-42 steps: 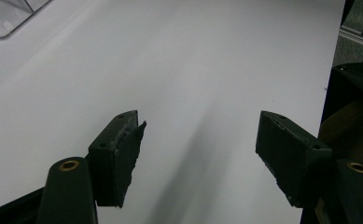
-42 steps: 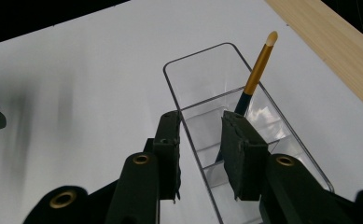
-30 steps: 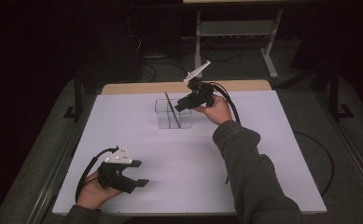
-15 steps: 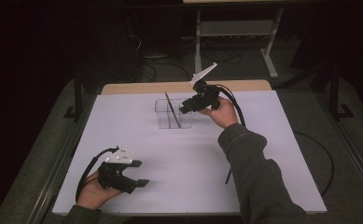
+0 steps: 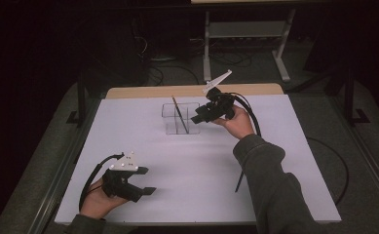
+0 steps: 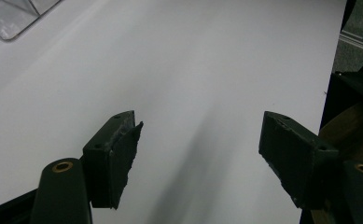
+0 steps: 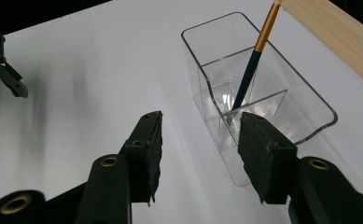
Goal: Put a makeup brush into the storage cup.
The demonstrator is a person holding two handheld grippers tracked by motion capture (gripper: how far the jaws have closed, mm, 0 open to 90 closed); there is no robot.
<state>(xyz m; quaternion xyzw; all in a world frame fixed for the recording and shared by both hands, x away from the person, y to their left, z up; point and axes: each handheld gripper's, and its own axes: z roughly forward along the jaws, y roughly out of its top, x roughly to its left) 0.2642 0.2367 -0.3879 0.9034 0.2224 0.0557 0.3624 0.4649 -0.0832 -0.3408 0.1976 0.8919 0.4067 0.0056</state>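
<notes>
A: Status on the right gripper (image 5: 200,117)?

B: Released. Jaws have just been opening and nothing sits between them. In the right gripper view they stand apart just in front of the clear organizer (image 7: 258,93), pads off the plastic as far as I can see.

A: And the brush?

B: The brush (image 5: 179,114) is standing in the clear organizer (image 5: 181,118), tilted, top end leaning toward the far-left. In the right gripper view its dark handle with the gold band (image 7: 252,60) drops into a far compartment, tip down by the inner divider. Can't tell whether it touches the divider.

A: Where's the organizer on the table?

B: Far half of the white table (image 5: 201,170), about centre, near the wooden strip (image 5: 192,90) along the far edge. Right gripper is just to its right, held up off the surface by the person's right hand (image 5: 236,122), pointing left at it.

A: Left gripper?

B: The left gripper (image 5: 148,181) is at the near-left corner, low over the table, well apart from the organizer. Jaws wide, holding nothing; the left gripper view has bare white surface between the pads (image 6: 123,154), with a corner of the organizer (image 6: 16,16) far off at upper left.

A: Anything else on the table?

B: Cables (image 5: 248,109) trailing from the grippers.
</notes>
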